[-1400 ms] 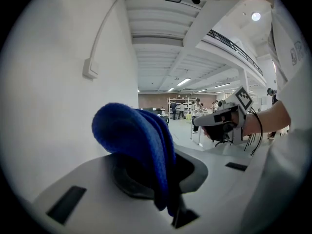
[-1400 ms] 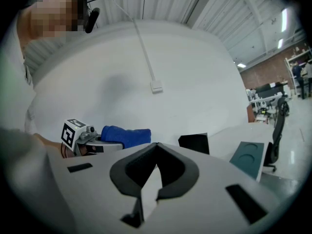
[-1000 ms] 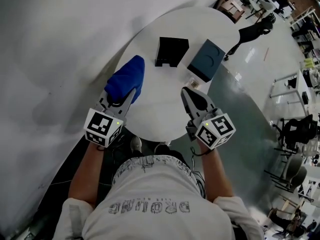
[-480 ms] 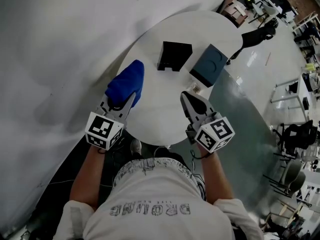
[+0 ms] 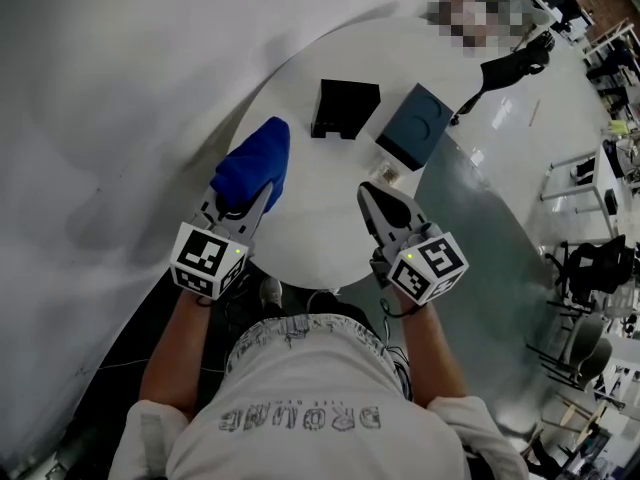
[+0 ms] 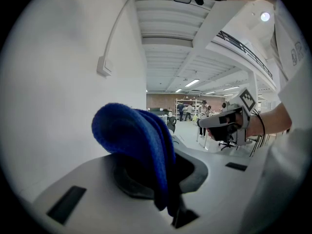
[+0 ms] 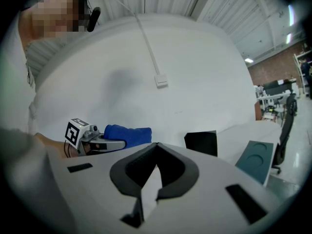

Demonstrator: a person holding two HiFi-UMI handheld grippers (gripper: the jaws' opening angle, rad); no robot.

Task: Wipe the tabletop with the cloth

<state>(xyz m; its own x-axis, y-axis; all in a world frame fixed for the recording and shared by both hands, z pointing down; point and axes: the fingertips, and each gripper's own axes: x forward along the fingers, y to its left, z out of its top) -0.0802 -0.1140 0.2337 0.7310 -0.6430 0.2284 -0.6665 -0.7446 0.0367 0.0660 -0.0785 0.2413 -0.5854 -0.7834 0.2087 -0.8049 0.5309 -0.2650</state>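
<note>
1. The cloth (image 5: 253, 158), blue and thickly folded, is held by the left gripper (image 5: 246, 200). The jaws are clamped on its near end, and the rest is seen flopping forward over the jaw tips at the left edge of the round white counter (image 5: 300, 238). Contact with the surface cannot be confirmed.
2. Soft, light, limp handling is to be expected. A hold on the bunched end, as taken here, should leave a broad pad free to be pressed flat, though a loose fold may drag or roll up.
3. A black box (image 5: 346, 108) and a blue-grey block (image 5: 415, 123) are seen at the far side, likely to be wiped around.
4. The right gripper (image 5: 372, 193) is held over the near right of the counter, its jaws closed together with nothing between them.
</note>
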